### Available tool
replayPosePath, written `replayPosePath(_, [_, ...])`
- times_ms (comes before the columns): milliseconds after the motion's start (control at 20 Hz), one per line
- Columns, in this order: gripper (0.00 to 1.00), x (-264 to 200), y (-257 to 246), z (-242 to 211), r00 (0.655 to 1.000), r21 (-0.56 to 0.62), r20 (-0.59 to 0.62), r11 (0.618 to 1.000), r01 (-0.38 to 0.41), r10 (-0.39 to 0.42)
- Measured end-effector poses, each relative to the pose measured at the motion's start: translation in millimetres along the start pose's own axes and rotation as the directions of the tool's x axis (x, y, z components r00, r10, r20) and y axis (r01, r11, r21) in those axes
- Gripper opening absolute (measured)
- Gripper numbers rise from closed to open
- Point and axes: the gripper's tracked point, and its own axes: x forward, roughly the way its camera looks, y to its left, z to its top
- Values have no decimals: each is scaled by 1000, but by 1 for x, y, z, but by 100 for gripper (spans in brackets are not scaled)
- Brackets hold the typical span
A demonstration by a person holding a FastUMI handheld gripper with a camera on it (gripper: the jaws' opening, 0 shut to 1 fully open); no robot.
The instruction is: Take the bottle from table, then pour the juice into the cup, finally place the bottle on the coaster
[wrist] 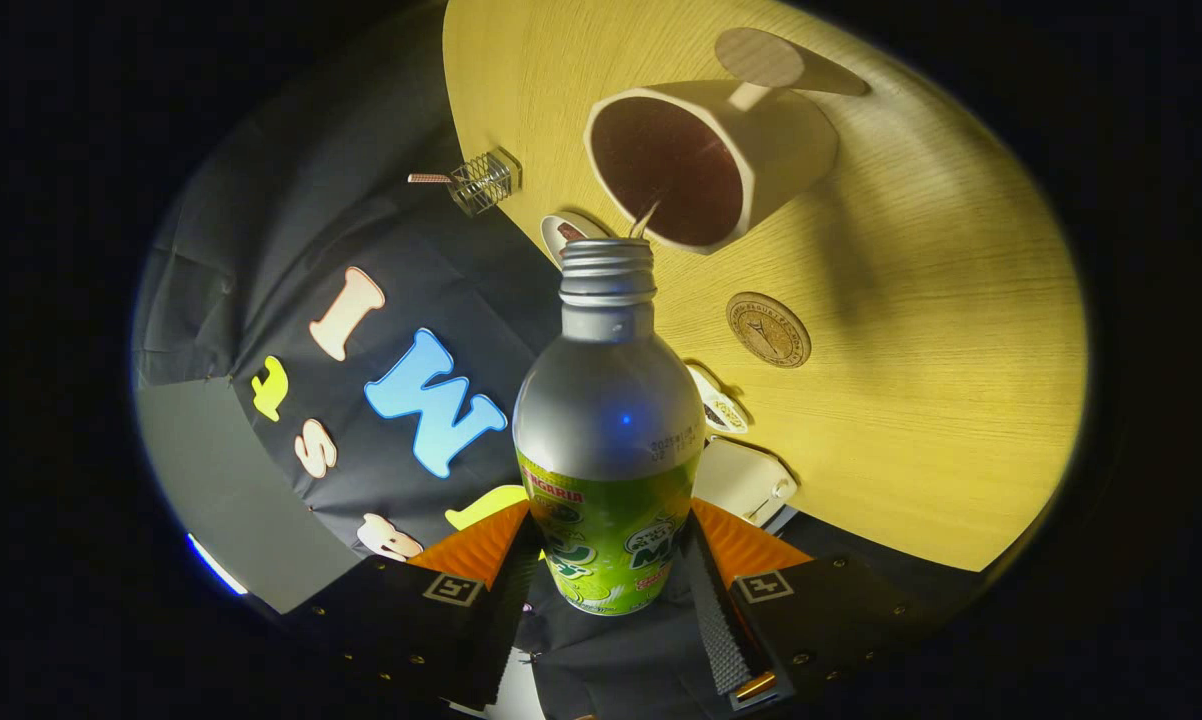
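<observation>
Hand-held gripper (609, 560) clamped on bottle (609, 440) between both fingers, open mouth tilted at cup (706, 160), thin stream pouring

Bottle (609, 440): silver aluminium, green label, cap off, held between the two fingers, neck tilted toward the cup. Cup (706, 160): white, dark inside, at 1 o'clock beyond the bottle mouth. Coaster (768, 329): round, brown, flat on the table, at 2 o'clock from the bottle, bare

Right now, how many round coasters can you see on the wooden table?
1. The round coaster lies flat on the table, beyond the fingers and beside the bottle that the gripper holds, nearer than the cup. The bottle may hide others.
</observation>
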Motion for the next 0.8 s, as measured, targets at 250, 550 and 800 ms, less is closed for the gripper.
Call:
replayPosePath(250, [77,2,-10,2,1000,-59,11,998,25,-25])
replayPosePath(550, [77,-1,-34,10,997,-184,36,980,70,-64])
replayPosePath(800, [77,-6,-61,23,989,-382,70,912,148,-131])
